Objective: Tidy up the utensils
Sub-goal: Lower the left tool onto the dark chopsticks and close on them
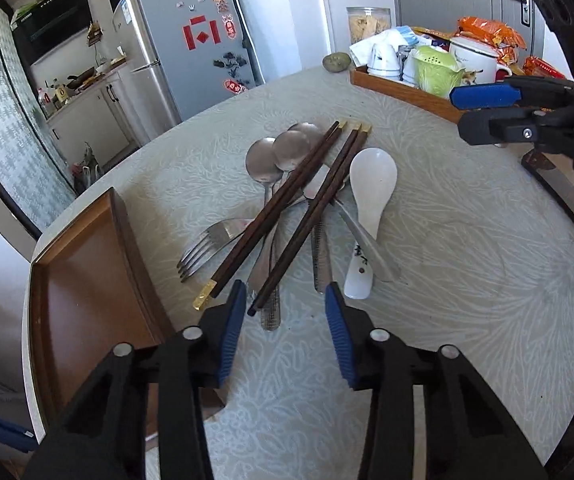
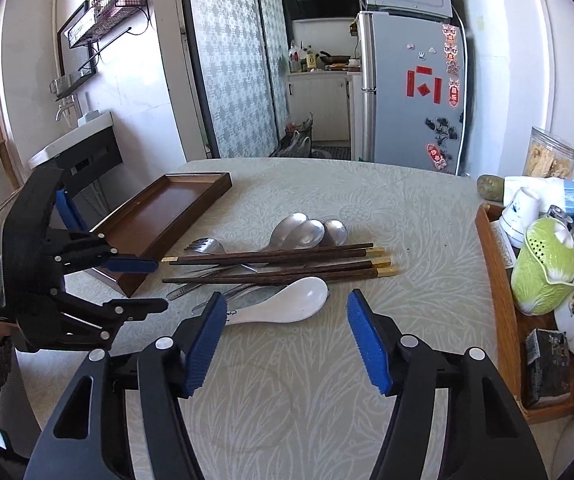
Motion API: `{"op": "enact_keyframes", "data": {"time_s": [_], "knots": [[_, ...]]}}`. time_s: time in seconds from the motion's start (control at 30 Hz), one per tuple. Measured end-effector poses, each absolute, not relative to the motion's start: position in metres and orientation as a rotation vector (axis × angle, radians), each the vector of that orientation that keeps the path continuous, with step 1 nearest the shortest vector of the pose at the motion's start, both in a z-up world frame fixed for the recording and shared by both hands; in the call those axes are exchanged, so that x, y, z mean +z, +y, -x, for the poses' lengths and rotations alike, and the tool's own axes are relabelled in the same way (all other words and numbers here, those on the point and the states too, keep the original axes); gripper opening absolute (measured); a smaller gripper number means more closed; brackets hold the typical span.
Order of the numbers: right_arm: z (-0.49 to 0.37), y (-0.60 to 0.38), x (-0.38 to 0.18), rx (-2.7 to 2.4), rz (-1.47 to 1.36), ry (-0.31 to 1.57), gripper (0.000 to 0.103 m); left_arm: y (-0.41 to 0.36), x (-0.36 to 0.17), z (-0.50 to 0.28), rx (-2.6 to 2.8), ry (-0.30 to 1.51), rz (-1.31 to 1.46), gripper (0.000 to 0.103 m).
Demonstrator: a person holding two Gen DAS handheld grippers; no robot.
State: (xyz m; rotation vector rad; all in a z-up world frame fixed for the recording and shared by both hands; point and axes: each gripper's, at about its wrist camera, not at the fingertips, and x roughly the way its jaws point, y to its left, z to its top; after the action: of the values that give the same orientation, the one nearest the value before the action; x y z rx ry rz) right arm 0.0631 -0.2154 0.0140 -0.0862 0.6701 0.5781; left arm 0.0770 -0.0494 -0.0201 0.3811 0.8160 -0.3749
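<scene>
Sorting not begun | utensils (image 1: 287, 208): heaped mid-desk (image 1: 467, 280), chopsticks (image 2: 279, 258) on top | tray (image 1: 87, 280): empty beside heap | left tool (image 1: 285, 304): spread, nothing pinched, at chopstick ends | right tool (image 2: 283, 312): spread, nothing pinched, near white spoon (image 2: 287, 304) | left: everything

- Dark brown chopsticks (image 1: 287, 208) with gold ends, ahead of the blue-padded left gripper (image 1: 285, 300).
- White ceramic spoon (image 2: 283, 304) between the right gripper (image 2: 287, 312) pads.
- Pale grey-green leaf-patterned tablecloth (image 1: 467, 280) beneath.
- Brown wooden tray (image 1: 87, 276) left.
</scene>
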Motion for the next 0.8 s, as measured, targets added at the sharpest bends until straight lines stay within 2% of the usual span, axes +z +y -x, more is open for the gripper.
{"op": "enact_keyframes", "data": {"time_s": [0.4,0.57,0.6,0.63,0.67,0.8], "knots": [[-0.107,-0.204,-0.004,0.570,0.069,0.791,0.061,-0.062,-0.038,-0.099,-0.402,0.882,-0.538,0.037],[-0.125,-0.205,-0.013,0.565,0.014,0.845,0.061,-0.060,-0.037,-0.104,-0.410,0.882,-0.519,0.037],[-0.128,-0.206,-0.014,0.562,-0.005,0.856,0.061,-0.060,-0.037,-0.105,-0.413,0.884,-0.518,0.034],[-0.132,-0.206,-0.014,0.561,-0.021,0.864,0.061,-0.060,-0.037,-0.105,-0.412,0.885,-0.524,0.019],[-0.135,-0.207,-0.015,0.560,-0.038,0.872,0.061,-0.061,-0.039,-0.106,-0.410,0.890,-0.532,0.015],[-0.143,-0.209,-0.016,0.568,-0.110,0.898,0.061,-0.060,-0.038,-0.106,-0.429,0.895,-0.531,0.013]]}}
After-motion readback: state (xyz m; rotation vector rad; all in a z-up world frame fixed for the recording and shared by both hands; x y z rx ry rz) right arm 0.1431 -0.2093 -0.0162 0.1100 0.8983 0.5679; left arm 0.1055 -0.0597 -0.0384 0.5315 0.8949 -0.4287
